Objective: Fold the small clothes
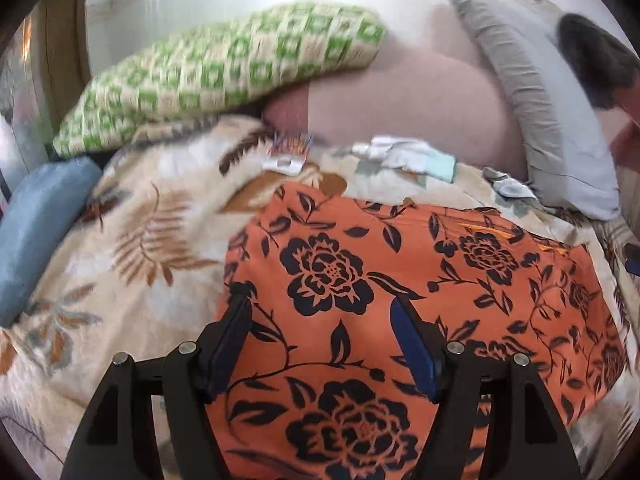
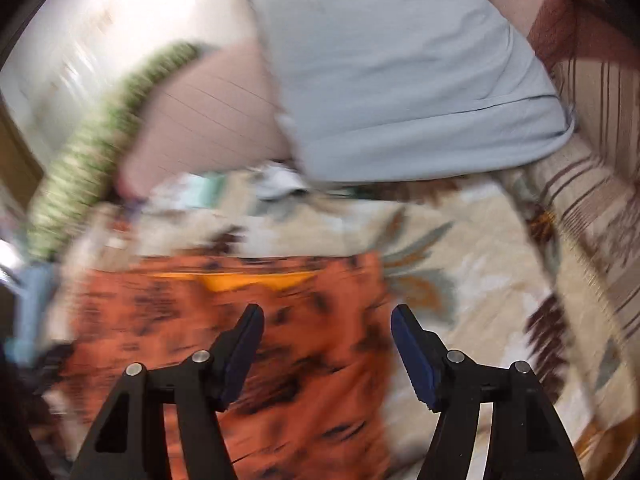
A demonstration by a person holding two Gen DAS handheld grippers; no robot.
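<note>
While the orange flowered garment (image 1: 400,280) lies spread flat on the leaf-print blanket (image 1: 132,240), ready for folding, you hold your left gripper (image 1: 320,312) and right gripper (image 2: 327,320) over it, fingers apart and empty, likely to pick edges.

Left gripper (image 1: 320,304), bottom of left wrist frame: matte black frame, two angled fingers faced with dark blue pads (image 1: 414,348). Four round silver pin heads, two per side. Triangular cut-outs in the outer black struts, lower corners of frame.

Right gripper (image 2: 326,316), bottom of right wrist frame: same build. Black linkage, blue ribbed pads (image 2: 412,356) with toothed edges, four silver pins, triangular openings in outer struts.
</note>
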